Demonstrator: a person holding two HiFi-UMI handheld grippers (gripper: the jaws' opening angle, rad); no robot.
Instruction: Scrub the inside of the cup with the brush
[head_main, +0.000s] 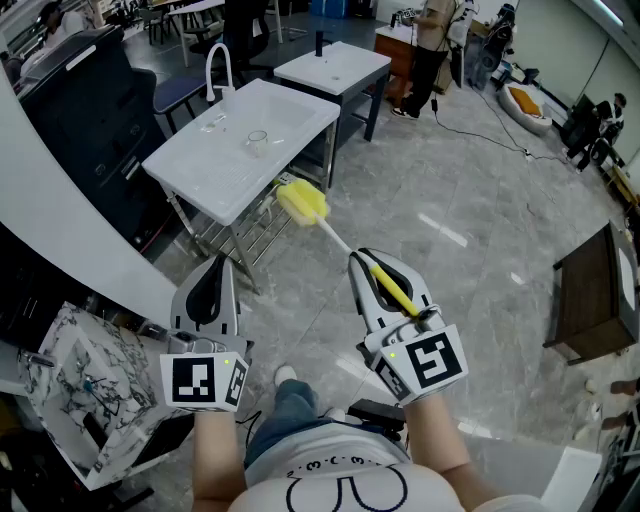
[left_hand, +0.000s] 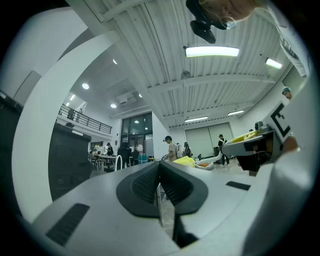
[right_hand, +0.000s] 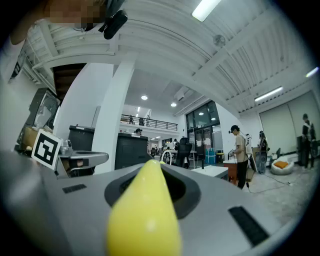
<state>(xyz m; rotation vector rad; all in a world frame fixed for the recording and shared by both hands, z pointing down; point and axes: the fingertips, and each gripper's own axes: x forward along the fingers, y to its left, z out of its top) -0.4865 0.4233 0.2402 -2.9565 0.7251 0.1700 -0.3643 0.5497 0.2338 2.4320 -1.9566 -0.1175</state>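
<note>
Head view: cup (head_main: 257, 142) stands on the white surface (head_main: 215, 175), well ahead; the brush (head_main: 303, 203), clamped by its handle in the right gripper (head_main: 368, 268), points its head toward it. Left gripper view: left gripper (left_hand: 161, 186), on the cup's side, fully closed, empty. Right gripper view: yellow handle sits between the jaws.

Grey tongs (head_main: 215, 265), black-and-white marker cubes (head_main: 204, 381)

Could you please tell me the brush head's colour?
The brush head is yellow, clearest in the head view.
</note>
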